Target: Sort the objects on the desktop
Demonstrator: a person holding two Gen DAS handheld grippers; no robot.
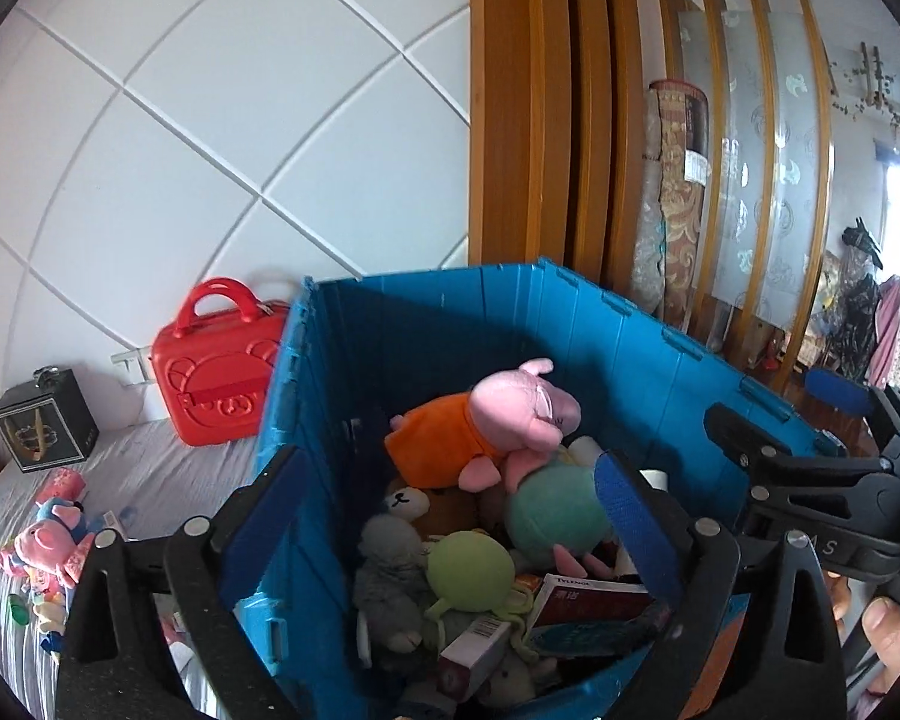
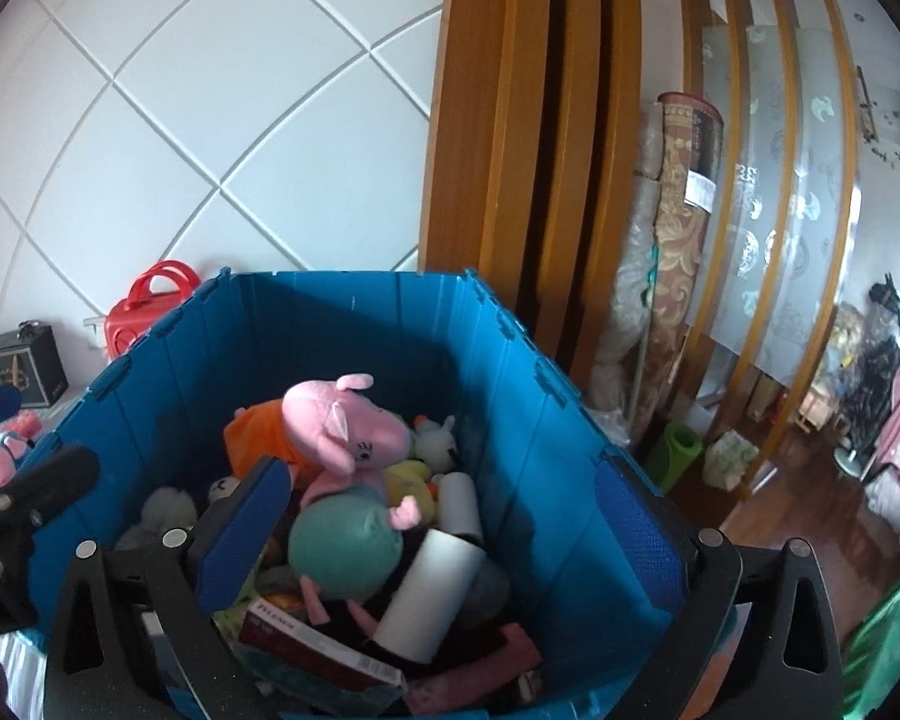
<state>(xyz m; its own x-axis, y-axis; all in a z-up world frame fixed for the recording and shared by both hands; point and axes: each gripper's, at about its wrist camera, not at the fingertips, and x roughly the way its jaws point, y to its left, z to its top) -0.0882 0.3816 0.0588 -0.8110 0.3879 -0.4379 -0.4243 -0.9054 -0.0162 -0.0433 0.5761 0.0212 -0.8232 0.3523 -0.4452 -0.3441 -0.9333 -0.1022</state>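
A deep blue plastic crate (image 1: 618, 330) (image 2: 354, 324) holds several plush toys and boxes. On top lies a pink pig plush in an orange dress (image 1: 498, 420) (image 2: 342, 426), with a teal plush (image 1: 555, 513) (image 2: 345, 546) and a green octopus plush (image 1: 471, 570) below it. A red-and-white medicine box (image 1: 594, 600) (image 2: 312, 648) and white rolls (image 2: 429, 594) lie near the front. My left gripper (image 1: 444, 516) is open and empty above the crate. My right gripper (image 2: 444, 516) is open and empty above the crate too.
Left of the crate, a grey-covered table (image 1: 150, 480) carries a red toy case (image 1: 219, 372), a black box (image 1: 45, 420) and small pig plushes (image 1: 48, 540). A wooden door frame (image 1: 546, 102) and rolled rugs (image 1: 675, 198) stand behind.
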